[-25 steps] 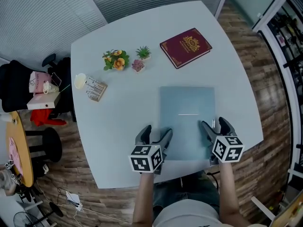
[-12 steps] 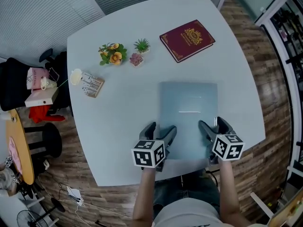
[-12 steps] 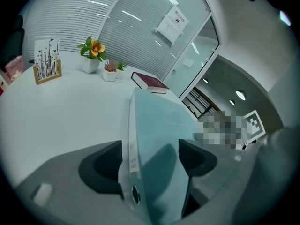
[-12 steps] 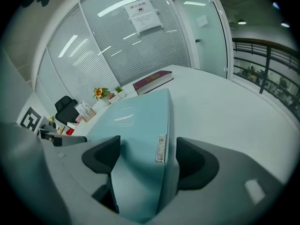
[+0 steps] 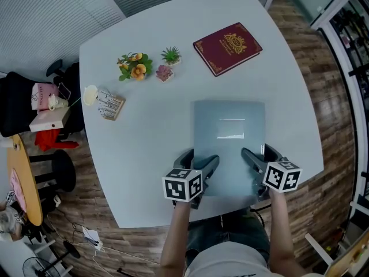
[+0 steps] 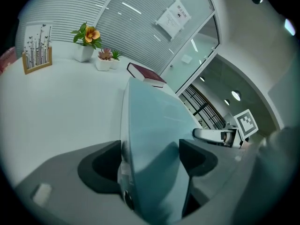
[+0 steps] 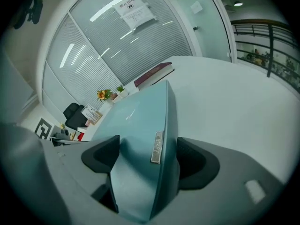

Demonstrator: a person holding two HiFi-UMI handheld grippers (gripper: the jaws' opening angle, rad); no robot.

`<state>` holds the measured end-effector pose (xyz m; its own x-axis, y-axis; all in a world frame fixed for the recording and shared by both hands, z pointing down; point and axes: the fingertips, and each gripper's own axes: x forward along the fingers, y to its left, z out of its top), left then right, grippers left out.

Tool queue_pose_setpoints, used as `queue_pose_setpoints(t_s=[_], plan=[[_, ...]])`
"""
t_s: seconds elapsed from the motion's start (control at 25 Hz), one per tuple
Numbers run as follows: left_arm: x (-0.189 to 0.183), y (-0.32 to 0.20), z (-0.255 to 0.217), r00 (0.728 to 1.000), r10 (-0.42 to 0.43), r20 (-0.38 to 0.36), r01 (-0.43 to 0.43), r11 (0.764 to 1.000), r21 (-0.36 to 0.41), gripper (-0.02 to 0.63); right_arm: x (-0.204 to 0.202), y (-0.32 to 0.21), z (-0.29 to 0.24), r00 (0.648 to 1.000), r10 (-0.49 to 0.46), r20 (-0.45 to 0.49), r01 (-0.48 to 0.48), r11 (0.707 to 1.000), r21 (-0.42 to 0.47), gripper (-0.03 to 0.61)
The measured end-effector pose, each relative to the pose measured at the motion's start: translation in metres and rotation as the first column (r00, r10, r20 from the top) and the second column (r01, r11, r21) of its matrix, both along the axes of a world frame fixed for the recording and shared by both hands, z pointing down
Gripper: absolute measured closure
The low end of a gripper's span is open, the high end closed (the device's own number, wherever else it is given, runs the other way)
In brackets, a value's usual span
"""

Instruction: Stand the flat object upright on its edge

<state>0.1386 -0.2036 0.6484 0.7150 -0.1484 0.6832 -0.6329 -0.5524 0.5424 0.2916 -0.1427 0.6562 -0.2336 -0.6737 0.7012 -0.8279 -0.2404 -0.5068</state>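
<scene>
Left jaws: the left gripper [image 5: 197, 161] has its jaws partly apart with the near left corner of the folder [image 5: 229, 137] filling the gap. One pad sits against the folder's outer edge and the other on its top face.
Right jaws: the right gripper [image 5: 259, 153] holds the near right corner the same way. One pad is on the top face and the other against the side face that carries a small metal tag [image 7: 156, 147].
Folder: pale blue and flat, on the near half of the white table [image 5: 144, 154], with its near edge just short of the table's rim. I can't tell whether that end is off the surface.
Beyond it: a dark red book [image 5: 227, 47] lies flat towards the far edge, well apart from the folder.
Far left: a pot of orange flowers [image 5: 133, 66], a small green plant [image 5: 170, 55] and a pink succulent [image 5: 164, 73] stand close together. A card stand [image 5: 109, 104] is nearer the left rim.
Off the table: a black chair [image 5: 23, 105] with bags on it.
</scene>
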Motion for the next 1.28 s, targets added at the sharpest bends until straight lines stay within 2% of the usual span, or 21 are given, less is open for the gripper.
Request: queue_pose_setpoints(t_s=[0.28, 0.4, 0.84, 1.0, 1.28], plan=[[0.001, -0.001, 0.009, 0.998, 0.001, -0.068, -0.007, 0.997, -0.081, 0.215, -0.001, -0.003, 0.009, 0.995, -0.023, 0.100, 0.027, 0.999, -0.039, 0.149], [0.000, -0.001, 0.010, 0.997, 0.001, -0.074, -0.007, 0.997, -0.082, 0.213, -0.001, -0.003, 0.011, 0.991, -0.016, 0.129, 0.022, 0.999, -0.039, 0.143], [0.000, -0.002, 0.010, 0.998, -0.011, -0.054, 0.008, 0.998, -0.055, 0.215, 0.000, -0.003, 0.012, 0.994, -0.022, 0.104, 0.028, 0.998, -0.059, 0.149], [-0.004, 0.001, 0.005, 1.000, 0.002, -0.028, -0.004, 0.998, -0.056, 0.217, -0.004, -0.004, 0.003, 0.996, -0.056, 0.068, 0.060, 0.997, -0.050, 0.160], [-0.020, 0.000, -0.024, 1.000, 0.016, -0.012, -0.015, 1.000, 0.027, 0.226, -0.020, -0.013, -0.030, 0.986, -0.163, -0.018, 0.164, 0.987, 0.003, 0.167]])
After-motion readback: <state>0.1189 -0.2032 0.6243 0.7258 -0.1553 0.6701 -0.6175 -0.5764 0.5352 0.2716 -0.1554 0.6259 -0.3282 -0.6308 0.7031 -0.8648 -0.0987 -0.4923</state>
